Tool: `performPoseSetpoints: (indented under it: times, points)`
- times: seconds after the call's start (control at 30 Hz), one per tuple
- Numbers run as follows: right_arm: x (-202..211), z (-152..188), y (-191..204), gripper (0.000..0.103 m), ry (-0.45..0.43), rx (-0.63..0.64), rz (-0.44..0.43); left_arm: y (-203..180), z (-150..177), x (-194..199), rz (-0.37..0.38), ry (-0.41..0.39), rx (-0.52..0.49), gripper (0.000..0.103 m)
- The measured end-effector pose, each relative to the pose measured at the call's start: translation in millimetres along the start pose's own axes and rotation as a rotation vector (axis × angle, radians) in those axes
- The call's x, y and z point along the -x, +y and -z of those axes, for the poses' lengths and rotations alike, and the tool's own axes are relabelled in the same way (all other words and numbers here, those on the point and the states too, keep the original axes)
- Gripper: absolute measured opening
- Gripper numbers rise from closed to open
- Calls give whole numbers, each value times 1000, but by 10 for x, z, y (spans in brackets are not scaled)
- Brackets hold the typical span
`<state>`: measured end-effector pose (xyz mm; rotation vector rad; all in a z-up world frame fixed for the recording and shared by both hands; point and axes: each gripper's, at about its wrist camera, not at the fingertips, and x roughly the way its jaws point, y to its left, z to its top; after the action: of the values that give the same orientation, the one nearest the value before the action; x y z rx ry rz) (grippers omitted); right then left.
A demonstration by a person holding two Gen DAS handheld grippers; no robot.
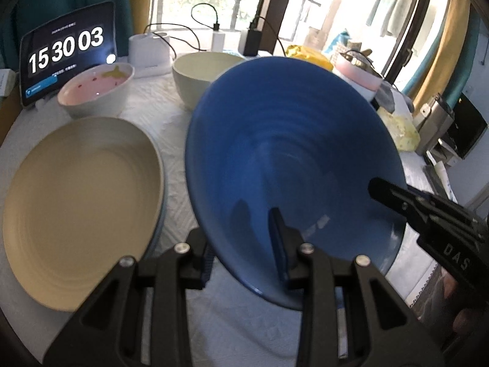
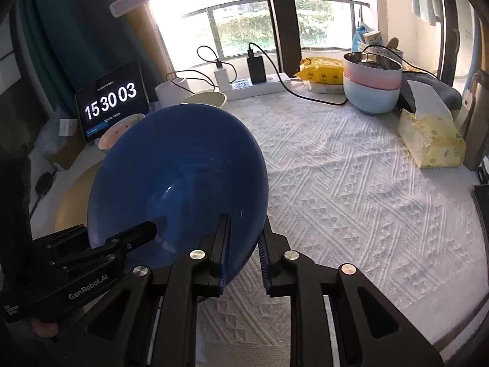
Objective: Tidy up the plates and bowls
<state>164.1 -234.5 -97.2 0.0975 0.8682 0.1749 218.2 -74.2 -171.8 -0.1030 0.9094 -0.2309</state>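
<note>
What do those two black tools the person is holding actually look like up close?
Both are matte black plastic. Each has angular arms with triangular cut-outs, joined by round silver bolts. The left tool and the right tool both carry ribbed blue pads on the inner faces of their fingers. White lettering is printed on the bodies: "GenRobot.AI" on the left one, "DAS" on the right. No cables or sleeves show.

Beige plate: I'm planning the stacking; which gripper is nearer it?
Left. Left gripper sits right beside the beige plate; right gripper is beyond the blue plate.
</note>
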Motion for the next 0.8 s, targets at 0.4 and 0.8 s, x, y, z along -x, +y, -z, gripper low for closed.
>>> performPoseSetpoints:
  times: [0.4,0.8]
  points:
    - [-36,-30,-84,20,11,-24,17,-38,-38,-49,-5,20,-14,34]
    - [-84,-84,-141,26,4,-45,20,19,-96,39,-25,-14,1,35]
